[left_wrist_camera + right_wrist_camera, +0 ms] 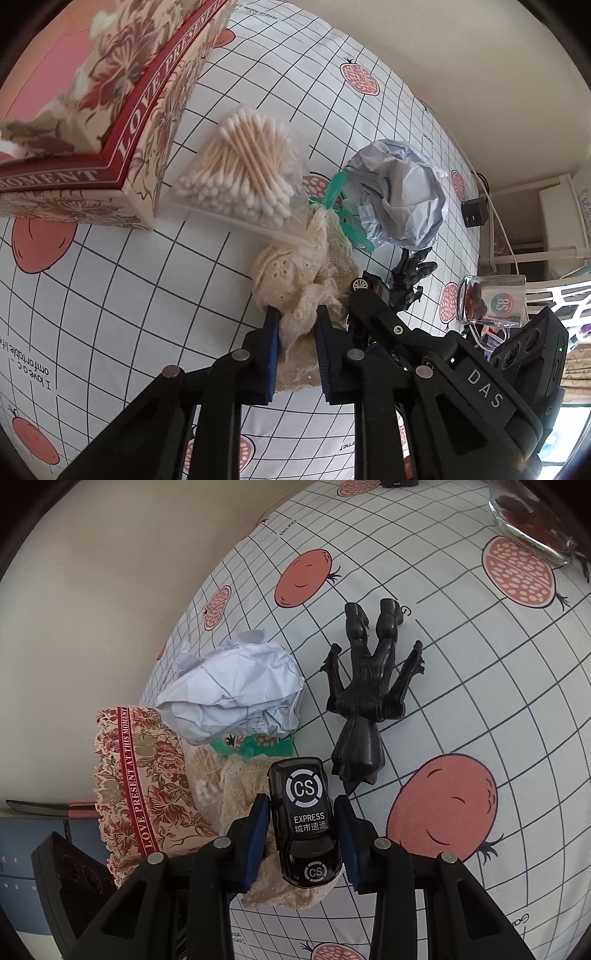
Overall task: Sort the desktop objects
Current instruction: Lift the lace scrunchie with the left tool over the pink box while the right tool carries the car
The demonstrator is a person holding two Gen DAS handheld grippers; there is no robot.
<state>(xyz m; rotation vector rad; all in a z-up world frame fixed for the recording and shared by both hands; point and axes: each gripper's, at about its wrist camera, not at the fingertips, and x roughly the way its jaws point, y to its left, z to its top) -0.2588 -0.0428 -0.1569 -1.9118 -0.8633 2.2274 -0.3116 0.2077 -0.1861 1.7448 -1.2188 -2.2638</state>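
Little sorting is judged done: the cream lace bundle (295,291) at lower centre is pinched by the nearly closed left gripper (297,332), the black toy van (304,819) is clamped by the half-open right gripper (303,830), while the cotton swabs (240,166), crumpled paper (236,694) and black figure (369,686) are left lying mid-frame.

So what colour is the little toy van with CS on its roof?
The toy van is shiny black with white lettering. The right wrist view shows it best.

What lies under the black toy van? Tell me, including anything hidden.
Under the black toy van, held in the right gripper, lies the cream lace cloth on the grid tablecloth. The van's underside and whatever the cloth covers are hidden.
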